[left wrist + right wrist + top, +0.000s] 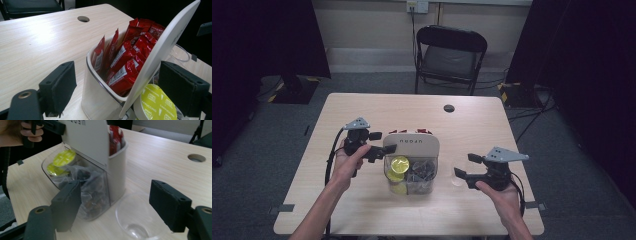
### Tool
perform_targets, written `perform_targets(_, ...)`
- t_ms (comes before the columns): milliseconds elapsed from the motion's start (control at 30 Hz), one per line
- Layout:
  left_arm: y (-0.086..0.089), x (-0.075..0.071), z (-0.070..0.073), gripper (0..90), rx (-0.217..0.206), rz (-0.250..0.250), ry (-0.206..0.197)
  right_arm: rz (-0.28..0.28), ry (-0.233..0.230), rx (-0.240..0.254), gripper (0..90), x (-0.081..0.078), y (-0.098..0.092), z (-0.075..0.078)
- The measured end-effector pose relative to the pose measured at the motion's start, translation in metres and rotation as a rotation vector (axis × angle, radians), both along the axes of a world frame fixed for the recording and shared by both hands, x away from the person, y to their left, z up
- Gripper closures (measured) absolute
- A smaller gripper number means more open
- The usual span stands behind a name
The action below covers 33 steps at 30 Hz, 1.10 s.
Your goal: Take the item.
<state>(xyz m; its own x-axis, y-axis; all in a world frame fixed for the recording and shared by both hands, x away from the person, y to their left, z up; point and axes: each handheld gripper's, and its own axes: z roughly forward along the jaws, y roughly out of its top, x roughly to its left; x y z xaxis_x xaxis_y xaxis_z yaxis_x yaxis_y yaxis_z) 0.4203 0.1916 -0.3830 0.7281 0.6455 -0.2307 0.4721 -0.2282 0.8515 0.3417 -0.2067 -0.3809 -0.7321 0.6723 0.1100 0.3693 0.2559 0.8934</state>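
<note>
A clear two-part container (428, 176) stands mid-table with its white lid (412, 145) raised upright. Red sachets (125, 62) fill the rear compartment. Yellow-topped capsules (400, 163) and dark packets lie in the front one. My left gripper (379, 143) is open at the lid's left edge, and in the left gripper view the lid (165, 47) runs between its jaws. To the right, my right gripper (467, 166) is open, low over the table, facing a clear plastic cup (135, 220) beside the container (117, 175). Nothing is held.
The light wooden table (362, 110) has a round cable hole (449, 108) at the back centre. A black folding chair (449, 55) stands behind the table. Bare tabletop lies left and behind the container.
</note>
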Motion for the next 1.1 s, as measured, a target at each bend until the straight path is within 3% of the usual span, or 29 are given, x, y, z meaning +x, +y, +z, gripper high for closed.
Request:
perform_targets(567, 0.001, 0.000, 0.000, 14.7, -0.005, 0.004, 0.005, 0.212, 0.040, -0.015, 46.5, 0.016, 0.071, 0.003)
perform_targets(867, 0.001, 0.001, -0.001, 14.7, -0.006, -0.003, 0.008, 0.261, 0.076, -0.050, 49.2, 0.037, 0.097, -0.013)
perform_targets(1100, 0.001, 0.000, -0.001, 14.7, -0.009, 0.000, 0.008, 0.280, 0.087, -0.088, 59.2, 0.042, 0.107, -0.023)
